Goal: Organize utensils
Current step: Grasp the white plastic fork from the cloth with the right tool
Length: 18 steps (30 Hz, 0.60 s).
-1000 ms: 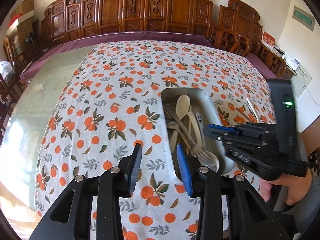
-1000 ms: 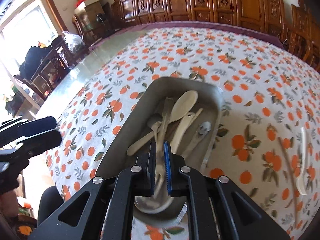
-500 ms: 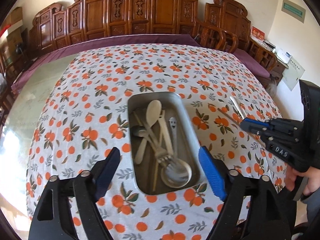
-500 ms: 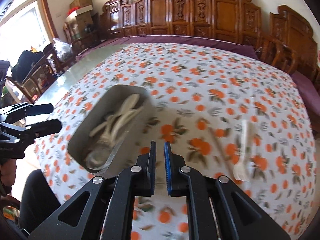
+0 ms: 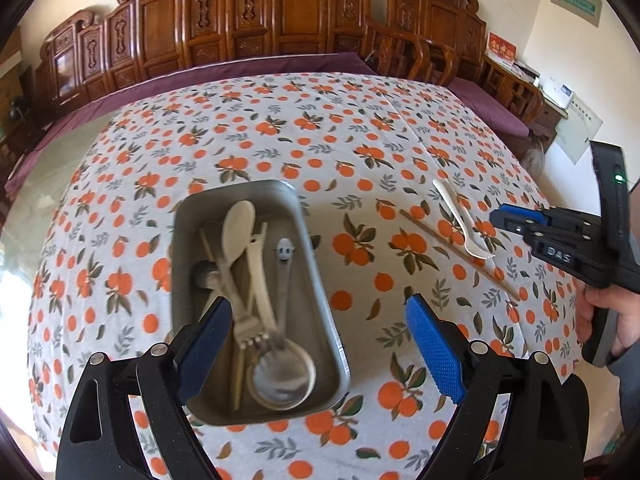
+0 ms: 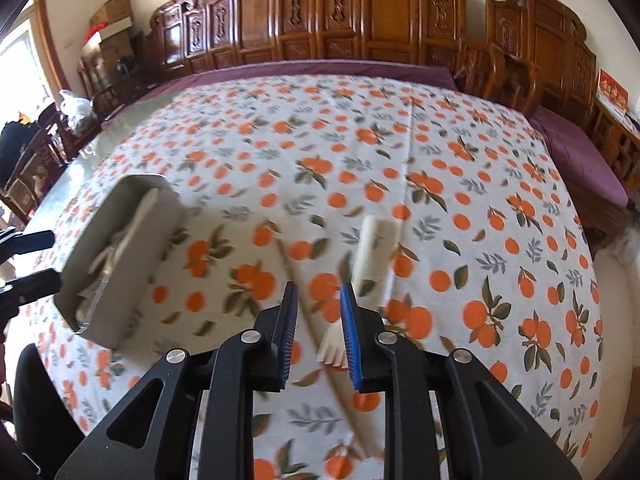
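So at this point you were most of the way through, as far as I could judge. The metal tray (image 5: 320,280) sat on the table (image 5: 280,128) with its orange-print cloth, and it already held a pile of stuff: a pale spoon (image 5: 238,228), a metal fork (image 5: 240,320), a big metal spoon (image 5: 282,376) at the near end, a little spoon with a smiley face on its handle (image 5: 285,250), plus a couple of pale pieces I couldn't name for sure. What was left out on the cloth was a white plastic fork (image 5: 464,222) and a single thin wooden chopstick (image 5: 452,250) lying just beside it, both well apart from the tray on its right. Your left gripper (image 5: 316,344) hung over the near end of the tray with its fingers (image 5: 434,354) spread wide and nothing in them, one either side of the tray's right wall. Your right gripper (image 6: 318,332) was down low over the two leftovers, fingers (image 6: 350,328) parted to a narrow gap and empty; in the right wrist view the fork's tines (image 6: 334,350) sat right by the blue pad and the chopstick ran under the gap, though that view was pretty blurry so I couldn't tell if anything was touching. My guess was you were lining up on the plastic fork or the chopstick next, so two pieces to go. The chopstick looked like the fiddly one, being thin and flat on soft cloth.
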Each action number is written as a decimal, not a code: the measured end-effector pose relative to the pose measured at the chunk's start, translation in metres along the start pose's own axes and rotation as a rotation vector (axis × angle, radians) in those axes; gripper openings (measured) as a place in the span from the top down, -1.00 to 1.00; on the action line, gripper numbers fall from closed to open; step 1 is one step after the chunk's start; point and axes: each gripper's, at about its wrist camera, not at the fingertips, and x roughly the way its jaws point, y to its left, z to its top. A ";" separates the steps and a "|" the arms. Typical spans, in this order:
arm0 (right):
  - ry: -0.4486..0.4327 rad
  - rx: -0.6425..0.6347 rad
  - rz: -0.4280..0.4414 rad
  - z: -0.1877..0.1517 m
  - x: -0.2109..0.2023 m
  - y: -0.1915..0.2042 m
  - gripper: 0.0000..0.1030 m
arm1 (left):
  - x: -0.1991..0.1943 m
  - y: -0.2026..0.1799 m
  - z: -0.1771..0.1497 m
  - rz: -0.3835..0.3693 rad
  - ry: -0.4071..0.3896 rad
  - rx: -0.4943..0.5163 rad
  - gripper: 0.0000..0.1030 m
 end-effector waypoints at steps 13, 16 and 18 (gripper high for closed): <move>0.103 -0.002 -0.019 -0.001 0.061 -0.016 0.54 | 0.022 -0.028 0.008 -0.003 0.035 0.043 -0.65; 0.109 -0.017 -0.050 -0.001 0.065 -0.018 0.54 | 0.026 -0.034 0.008 -0.005 0.043 0.055 -0.65; 0.119 -0.021 -0.047 -0.003 0.067 -0.022 0.56 | 0.029 -0.039 0.008 -0.005 0.049 0.062 -0.65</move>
